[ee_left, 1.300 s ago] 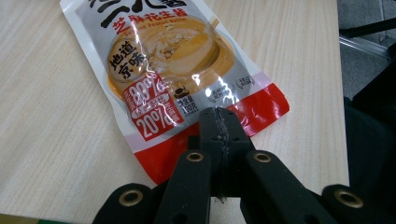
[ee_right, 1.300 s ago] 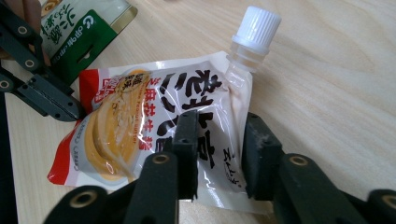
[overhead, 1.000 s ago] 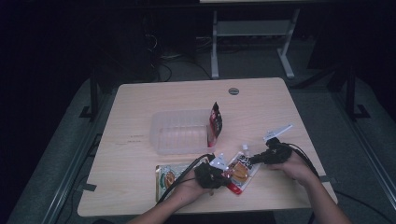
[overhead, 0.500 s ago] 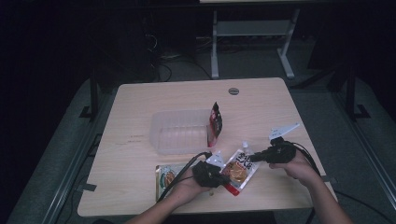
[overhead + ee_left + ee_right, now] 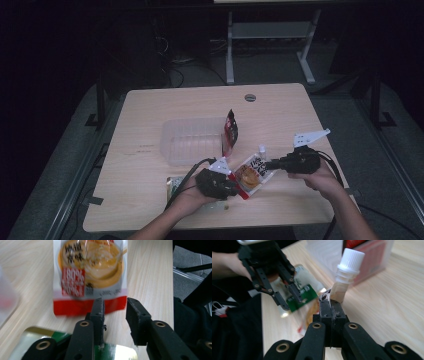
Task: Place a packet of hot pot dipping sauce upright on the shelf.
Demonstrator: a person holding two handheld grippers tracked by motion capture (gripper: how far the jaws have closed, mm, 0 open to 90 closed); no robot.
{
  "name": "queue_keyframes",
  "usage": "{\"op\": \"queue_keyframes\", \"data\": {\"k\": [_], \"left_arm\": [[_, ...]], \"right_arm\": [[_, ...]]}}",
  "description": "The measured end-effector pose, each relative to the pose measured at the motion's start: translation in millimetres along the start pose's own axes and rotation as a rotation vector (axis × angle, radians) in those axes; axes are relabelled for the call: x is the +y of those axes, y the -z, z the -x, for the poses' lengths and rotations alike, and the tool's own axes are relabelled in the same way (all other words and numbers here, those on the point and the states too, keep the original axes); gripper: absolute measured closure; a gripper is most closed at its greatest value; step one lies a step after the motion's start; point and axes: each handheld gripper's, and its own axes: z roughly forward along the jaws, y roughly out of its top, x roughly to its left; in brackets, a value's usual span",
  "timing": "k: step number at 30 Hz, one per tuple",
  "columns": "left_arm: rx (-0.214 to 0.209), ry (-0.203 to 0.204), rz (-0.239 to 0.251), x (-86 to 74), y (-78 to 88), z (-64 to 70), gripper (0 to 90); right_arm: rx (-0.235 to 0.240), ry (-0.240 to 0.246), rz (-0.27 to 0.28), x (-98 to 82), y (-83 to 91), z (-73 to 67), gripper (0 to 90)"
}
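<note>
A spouted food pouch (image 5: 252,174) with an orange picture, a red bottom strip and a white cap (image 5: 350,257) hangs slanted just above the table. My right gripper (image 5: 268,164) is shut on its top edge beside the spout (image 5: 331,306). My left gripper (image 5: 239,189) is at the pouch's red end. Its jaws have just been opening and now stand apart (image 5: 115,305). The red strip (image 5: 75,307) lies just past the tips, and no pad presses on it. A green and silver packet (image 5: 117,352) lies flat under the left gripper.
A clear plastic container (image 5: 192,140) stands mid-table, with a red and black packet (image 5: 230,127) upright at its right end. The wooden table (image 5: 280,115) has a round cable hole (image 5: 250,97) at the back. Dark floor surrounds it.
The left jaws have come apart off the pouch's red end and the left hand has shifted a little. The right gripper has risen slightly with the pouch's spout end.
</note>
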Motion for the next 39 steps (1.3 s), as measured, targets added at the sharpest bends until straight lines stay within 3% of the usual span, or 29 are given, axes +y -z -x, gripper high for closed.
{"op": "queue_keyframes", "data": {"k": [6, 14, 19, 20, 22, 26, 31, 39], "left_arm": [[-0.005, 0.016, 0.006, -7.9, 25.3, -1.2, 60.7], [0.025, 0.040, 0.013, -29.8, 57.6, -6.9, 51.7], [0.068, 0.083, 0.018, -54.6, 84.9, -15.6, 50.2], [0.068, 0.083, 0.018, -54.6, 84.9, -15.6, 50.1], [0.108, 0.100, 0.018, -66.5, 97.1, -19.7, 49.5], [0.131, 0.127, 0.038, -79.4, 110.3, -23.4, 48.8], [0.144, 0.172, 0.049, -92.3, 120.3, -24.1, 48.6], [0.163, 0.187, 0.062, -96.8, 128.6, -30.5, 48.4]], "right_arm": [[0.038, 0.010, 0.056, 6.0, 4.0, -6.4, 90.0], [0.078, 0.030, 0.094, 14.2, 5.5, -16.0, 90.0], [0.102, 0.053, 0.113, 21.1, 4.1, -23.9, 90.0], [0.108, 0.055, 0.121, 22.6, 3.5, -25.3, 90.0], [0.115, 0.065, 0.140, 26.3, 2.5, -28.6, 90.0], [0.128, 0.084, 0.173, 36.9, 0.7, -33.0, 90.0], [0.141, 0.095, 0.207, 51.5, -3.2, -38.2, 90.0], [0.154, 0.107, 0.254, 77.2, -15.6, -41.1, 90.0]]}}
